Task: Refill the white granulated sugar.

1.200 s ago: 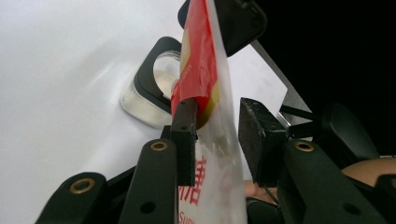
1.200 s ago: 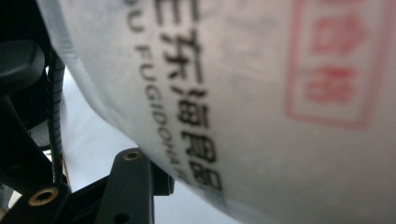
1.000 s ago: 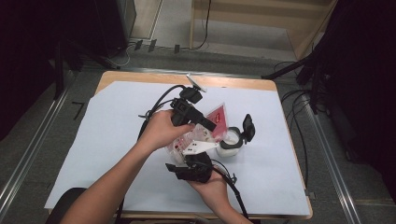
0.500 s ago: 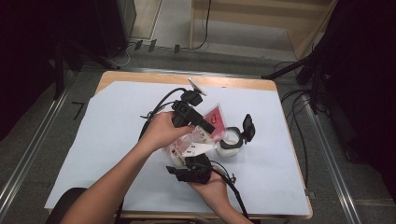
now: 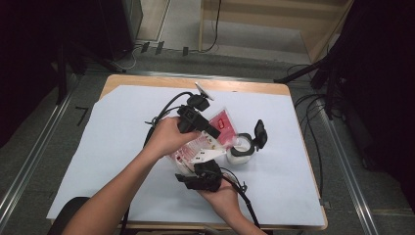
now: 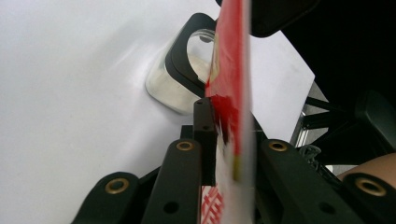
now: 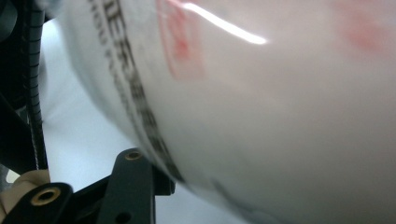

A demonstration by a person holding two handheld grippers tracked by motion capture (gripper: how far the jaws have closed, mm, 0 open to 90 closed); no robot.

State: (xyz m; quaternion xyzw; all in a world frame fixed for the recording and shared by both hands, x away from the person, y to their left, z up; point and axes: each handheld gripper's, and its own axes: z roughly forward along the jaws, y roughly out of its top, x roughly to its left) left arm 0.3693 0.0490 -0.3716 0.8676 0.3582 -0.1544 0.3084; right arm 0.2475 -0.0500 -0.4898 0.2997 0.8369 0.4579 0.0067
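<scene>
A red and white plastic pouch (image 5: 215, 132) is held above the table between both grippers. My left gripper (image 5: 211, 131) pinches its red top edge (image 6: 231, 79). Its jaws have just been closing and now press on the pouch. My right gripper (image 5: 205, 167) comes from below and is shut on the pouch's white lower end (image 7: 261, 116), which bulges against one black finger (image 7: 133, 179). Just right of the pouch stands a small clear jar (image 5: 242, 149) with its black flip lid (image 5: 260, 133) swung open. The jar (image 6: 180, 79) sits beyond the pouch's edge.
White paper (image 5: 112, 137) covers the wooden table (image 5: 147, 81). Black cables (image 5: 166, 105) trail from the left gripper across the paper, and another runs off the near edge. Dark stands and floor cables lie to the right of the table.
Both hands and the pouch stay in nearly the same spot beside the jar. The left gripper has edged slightly towards the person.
</scene>
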